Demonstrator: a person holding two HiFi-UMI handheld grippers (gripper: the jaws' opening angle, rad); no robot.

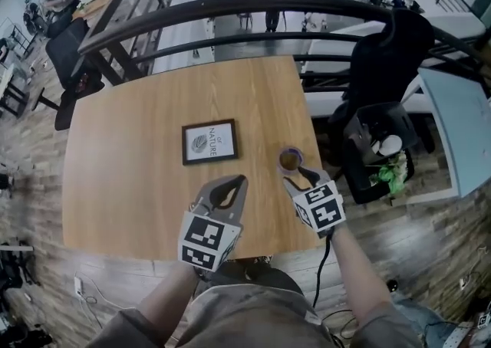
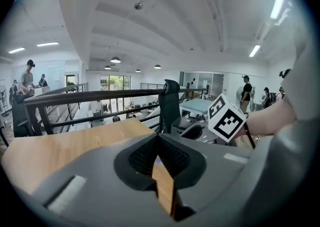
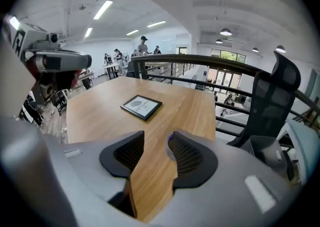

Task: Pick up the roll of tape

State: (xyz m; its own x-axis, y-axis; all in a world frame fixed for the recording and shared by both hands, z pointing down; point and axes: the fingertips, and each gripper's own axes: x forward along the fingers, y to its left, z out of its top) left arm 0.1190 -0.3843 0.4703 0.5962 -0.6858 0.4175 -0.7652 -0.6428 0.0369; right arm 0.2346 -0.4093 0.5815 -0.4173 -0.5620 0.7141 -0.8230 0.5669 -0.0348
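- Where is the left gripper [image 1: 239, 182]?
- Over the table [image 1: 123, 178], jaws pressed together, holding nothing. A picture frame [image 1: 209, 142] lies past it.
- And the tape?
- The roll of tape [image 1: 290, 159] sits by the right gripper [image 1: 299, 178], whose jaws are apart

Grey left claw [image 1: 239, 181], right claw [image 1: 299, 177]; black ribbed pads [image 3: 131, 154]; black cable [image 1: 321, 261]

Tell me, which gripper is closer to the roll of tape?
Right. The right gripper is right at the roll of tape, on its near side; the left gripper is farther off, to the tape's left.
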